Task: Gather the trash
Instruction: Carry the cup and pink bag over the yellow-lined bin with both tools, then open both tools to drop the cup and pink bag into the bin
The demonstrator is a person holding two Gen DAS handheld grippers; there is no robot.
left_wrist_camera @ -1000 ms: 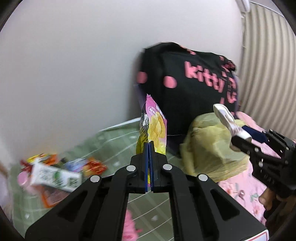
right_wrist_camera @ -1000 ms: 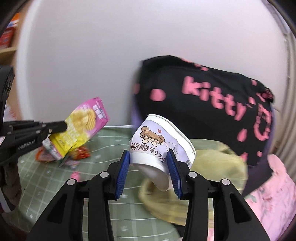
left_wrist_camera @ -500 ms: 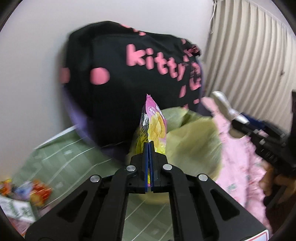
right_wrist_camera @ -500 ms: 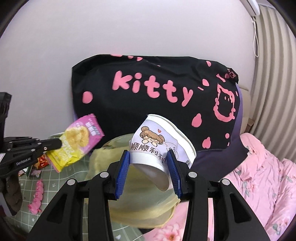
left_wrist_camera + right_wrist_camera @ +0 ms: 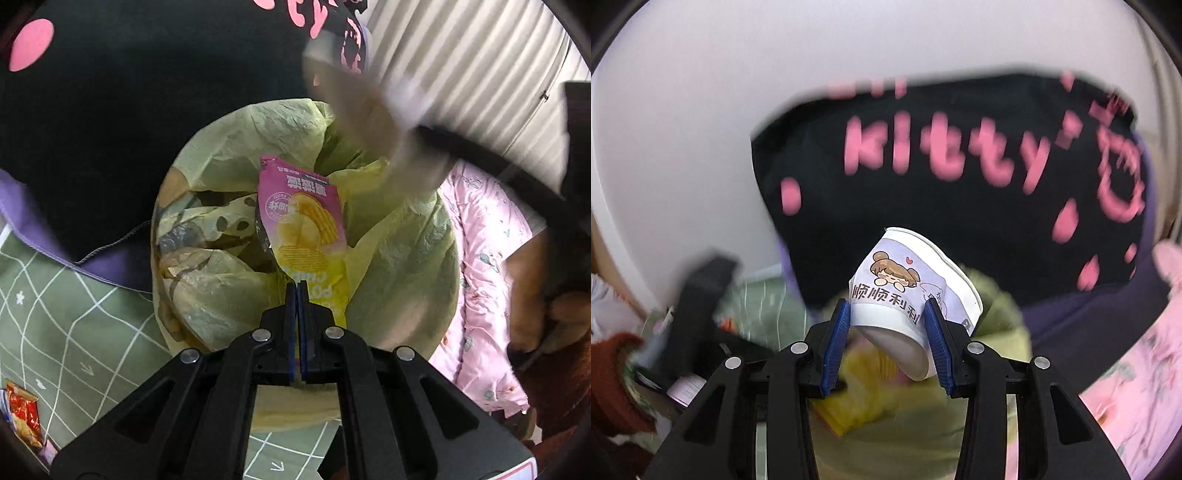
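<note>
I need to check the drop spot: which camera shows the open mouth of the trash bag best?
The left wrist view. It looks down into the yellow-green trash bag, its opening and contents sharp behind the chip packet. The right wrist view shows only a blurred strip of the bag, mostly hidden by the paper cup.

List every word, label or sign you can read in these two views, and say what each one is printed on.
"kitty", in pink letters: on the black bag, blurred but readable.
"顺顺利利": on the paper cup held tilted in the right gripper.
Pink and yellow chip packet pinched in the left gripper over the yellow-green trash bag: its print shows upside down, too distorted to read surely.
Red wrapper on the green mat: too small.
</note>
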